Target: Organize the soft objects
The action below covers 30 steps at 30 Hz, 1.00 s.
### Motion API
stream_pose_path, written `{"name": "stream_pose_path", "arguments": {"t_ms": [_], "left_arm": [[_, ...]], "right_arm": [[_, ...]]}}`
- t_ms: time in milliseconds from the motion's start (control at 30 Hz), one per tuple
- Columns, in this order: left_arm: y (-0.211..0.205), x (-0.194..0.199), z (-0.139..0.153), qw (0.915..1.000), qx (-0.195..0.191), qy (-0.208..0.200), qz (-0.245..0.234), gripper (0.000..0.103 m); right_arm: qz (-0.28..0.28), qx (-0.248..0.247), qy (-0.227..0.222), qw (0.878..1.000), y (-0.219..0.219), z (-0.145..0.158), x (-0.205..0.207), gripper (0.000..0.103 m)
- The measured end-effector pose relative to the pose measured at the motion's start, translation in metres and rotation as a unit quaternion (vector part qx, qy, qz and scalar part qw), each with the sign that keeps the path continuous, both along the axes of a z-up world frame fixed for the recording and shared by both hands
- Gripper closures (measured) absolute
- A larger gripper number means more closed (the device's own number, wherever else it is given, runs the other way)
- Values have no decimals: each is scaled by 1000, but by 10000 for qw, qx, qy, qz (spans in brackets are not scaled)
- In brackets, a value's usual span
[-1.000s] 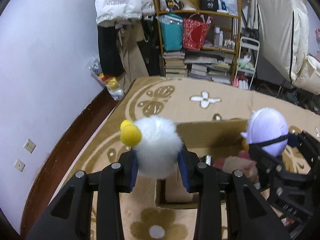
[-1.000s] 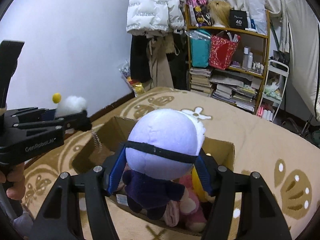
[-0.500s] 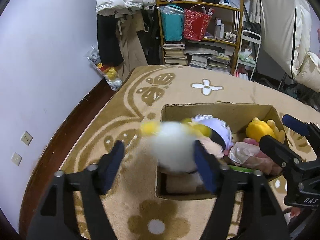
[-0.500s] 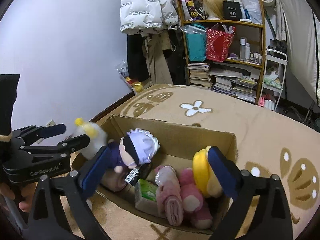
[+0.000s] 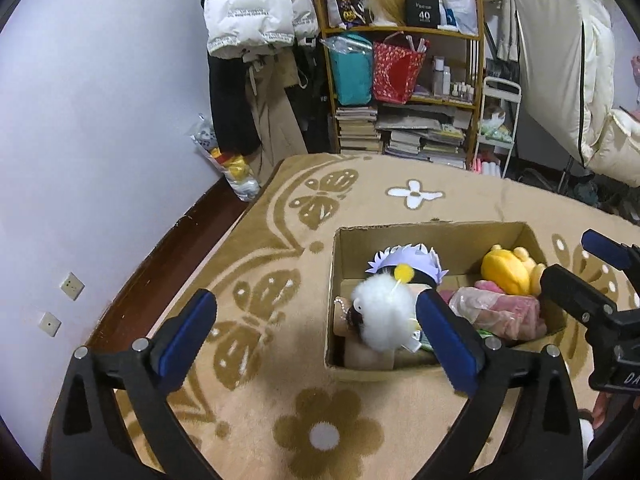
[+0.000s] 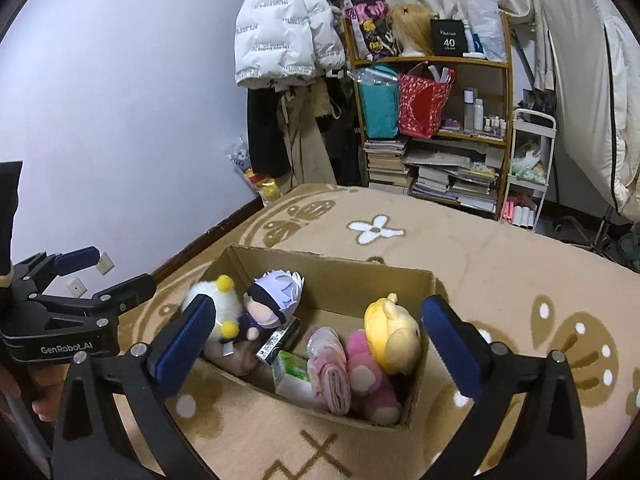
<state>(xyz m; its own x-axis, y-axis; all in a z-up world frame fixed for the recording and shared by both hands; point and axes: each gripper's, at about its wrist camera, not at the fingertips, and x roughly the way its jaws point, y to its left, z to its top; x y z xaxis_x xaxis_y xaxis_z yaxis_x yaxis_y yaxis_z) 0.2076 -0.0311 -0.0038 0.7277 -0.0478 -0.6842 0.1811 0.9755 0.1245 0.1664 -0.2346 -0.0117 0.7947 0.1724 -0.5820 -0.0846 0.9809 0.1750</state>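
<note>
Both grippers are hanging released over the cardboard box (image 6: 332, 268) on the carpet (image 6: 500, 264), their jaws having just been opening, and nothing is sitting between the blue pads of either one. In the left wrist view the left gripper (image 5: 320, 334) is standing wide, with the white fluffy toy (image 5: 382, 316) lying inside the box just beyond and slightly right of its centre, close to the right pad but apart from it. In the right wrist view the right gripper (image 6: 320, 336) is framing the box interior, where the purple-haired doll (image 6: 272, 300) is resting in the left part, beside the white toy, and the yellow plush (image 6: 394, 334), pink plush (image 6: 370, 376) and rolled pink cloth (image 6: 330, 364) are filling the right part. Both dropped toys appear to be settled in the box, so the next move probably calls for lifting clear. The near box wall is hiding the lower layers, the pads are cutting off parts of the white toy, and no further loose toy is showing on the carpet.
</note>
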Motion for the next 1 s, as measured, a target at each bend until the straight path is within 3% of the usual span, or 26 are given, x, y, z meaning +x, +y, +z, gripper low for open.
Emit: {"name": "stream_pose_path", "arguments": {"t_ms": [367,567,867,1000], "left_arm": [[15,-56,39,9991,-190,-384,28,3],[27,-98,60,9961,-317,-811,166,3],[38,-155,66,9909,-140,-1303,311,3],[47,-172,60,9880,-345,-1470,313,3]], "right_arm": [[-83,30,-353,9993,-3,38,-56,0],[-136,30,-663,9977,-2,54,-93,0],[-136,-38,-956,9953,-2,63,-138,0],[-180,-80,-1082,9939,-3,55,-153,0]]}}
